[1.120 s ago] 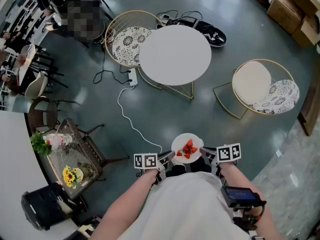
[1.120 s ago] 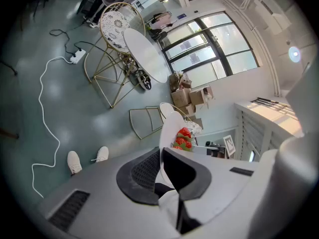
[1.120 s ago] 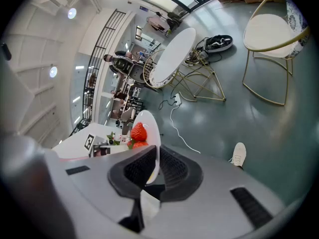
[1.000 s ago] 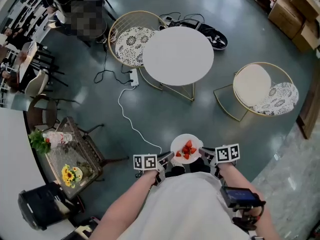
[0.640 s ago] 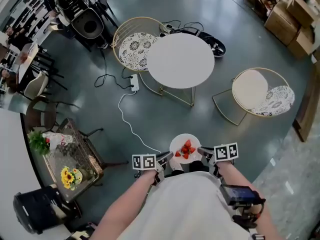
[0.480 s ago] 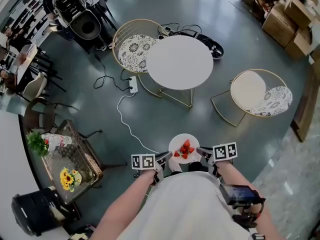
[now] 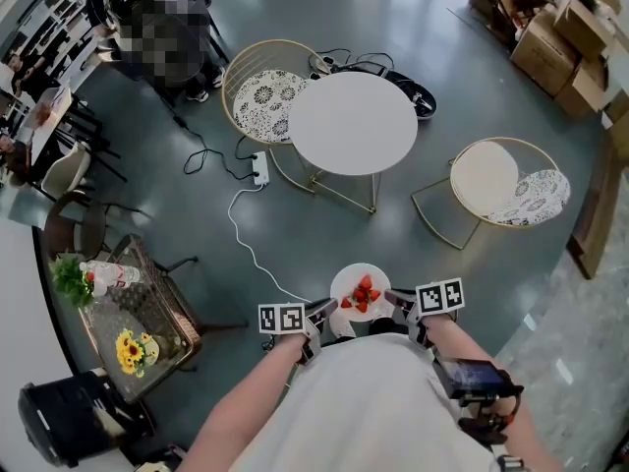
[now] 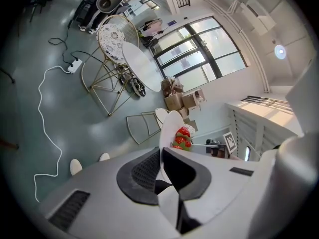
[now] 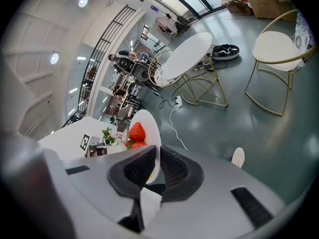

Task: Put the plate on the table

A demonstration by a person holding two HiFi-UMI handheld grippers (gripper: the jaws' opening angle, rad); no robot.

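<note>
A white plate (image 7: pixel 346 285) with several strawberries (image 7: pixel 363 293) is held level in front of the person's body, above the grey floor. My left gripper (image 7: pixel 325 310) is shut on its left rim and my right gripper (image 7: pixel 394 298) on its right rim. In the left gripper view the plate's edge (image 8: pixel 168 125) rises from between the jaws of the left gripper (image 8: pixel 160 156), strawberries (image 8: pixel 183 137) behind it. The right gripper view shows the plate (image 9: pixel 151 133) clamped the same way in the right gripper (image 9: pixel 156 166). The round white table (image 7: pixel 352 123) stands ahead, bare and well short of the plate.
A gold wire chair (image 7: pixel 258 88) touches the table's left side; another (image 7: pixel 504 181) stands to the right. A power strip with a white cable (image 7: pixel 257 171) crosses the floor. A bag (image 7: pixel 425 94) lies behind the table, a trolley with flowers (image 7: pixel 136 315) left, cardboard boxes (image 7: pixel 560 26) far right.
The table and chairs have slid lower and nearer in the head view as the person moves toward them. Both grippers keep the plate in the same hold.
</note>
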